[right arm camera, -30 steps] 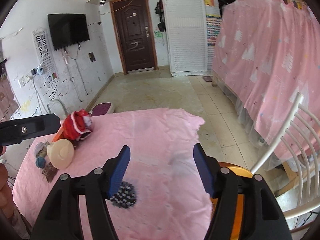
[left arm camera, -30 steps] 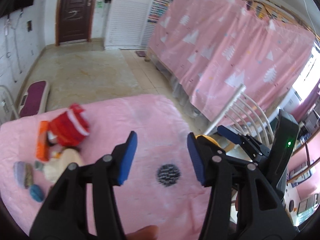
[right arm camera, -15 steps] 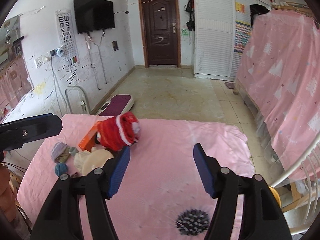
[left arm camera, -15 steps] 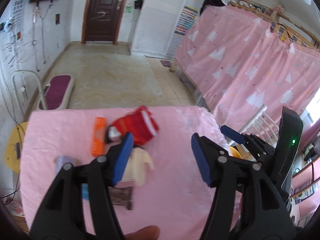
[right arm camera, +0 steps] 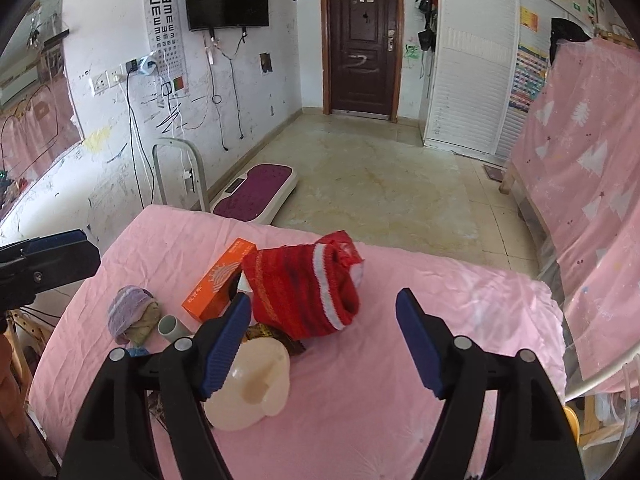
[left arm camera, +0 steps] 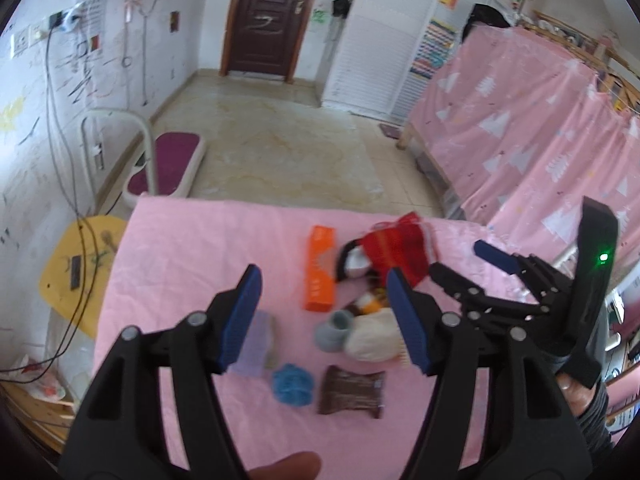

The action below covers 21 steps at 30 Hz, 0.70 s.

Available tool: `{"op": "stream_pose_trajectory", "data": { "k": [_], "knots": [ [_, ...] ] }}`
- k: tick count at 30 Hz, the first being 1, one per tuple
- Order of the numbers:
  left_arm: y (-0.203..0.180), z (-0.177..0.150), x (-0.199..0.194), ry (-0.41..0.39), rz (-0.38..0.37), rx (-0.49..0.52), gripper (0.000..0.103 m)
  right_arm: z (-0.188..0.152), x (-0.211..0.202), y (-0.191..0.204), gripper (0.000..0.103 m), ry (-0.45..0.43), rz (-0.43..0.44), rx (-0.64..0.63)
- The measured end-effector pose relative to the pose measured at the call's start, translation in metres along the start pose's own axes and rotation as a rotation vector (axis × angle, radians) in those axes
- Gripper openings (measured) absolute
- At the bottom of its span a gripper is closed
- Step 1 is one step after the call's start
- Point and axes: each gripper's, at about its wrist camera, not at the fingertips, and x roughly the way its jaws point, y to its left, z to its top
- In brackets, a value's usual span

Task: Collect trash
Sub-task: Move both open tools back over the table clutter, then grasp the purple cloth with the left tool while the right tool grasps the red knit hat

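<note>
red knit sock [right arm camera: 304, 292], orange box [right arm camera: 218, 280], cream lid [right arm camera: 252, 384] on pink cloth [right arm camera: 440, 320]

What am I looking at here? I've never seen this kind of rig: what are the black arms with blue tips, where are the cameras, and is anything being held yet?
No robot: a person holds one hand gripper in each hand, each carrying a fisheye camera looking along its fingers. One picture shows the left gripper, the other the right gripper; the blue tips are its pads. Both have just been opening, with nothing gripped between them. Below, on a pink cloth, lie an orange box, a red knitted sock, a cream plastic cup, a grey tube, a brown wrapper, a blue ball and a purple knit bundle.
</note>
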Motion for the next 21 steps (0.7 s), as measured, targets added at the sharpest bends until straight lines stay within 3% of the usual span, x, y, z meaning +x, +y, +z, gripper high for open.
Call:
{"op": "stream_pose_trajectory", "data": {
  "k": [7, 9, 21],
  "knots": [
    [0.029, -0.008, 0.024, 0.058, 0.089, -0.019, 0.063, 0.005, 0.021, 0.014, 0.066, 0.02, 0.003, -0.039],
    [0.032, -0.011, 0.03, 0.072, 0.111, -0.008, 0.07, 0.005, 0.027, 0.017, 0.066, 0.022, -0.009, -0.053],
    [0.043, -0.03, 0.064, 0.16, 0.186, 0.039, 0.07, 0.005, 0.049, 0.024, 0.066, 0.052, -0.004, -0.093]
  ]
}}
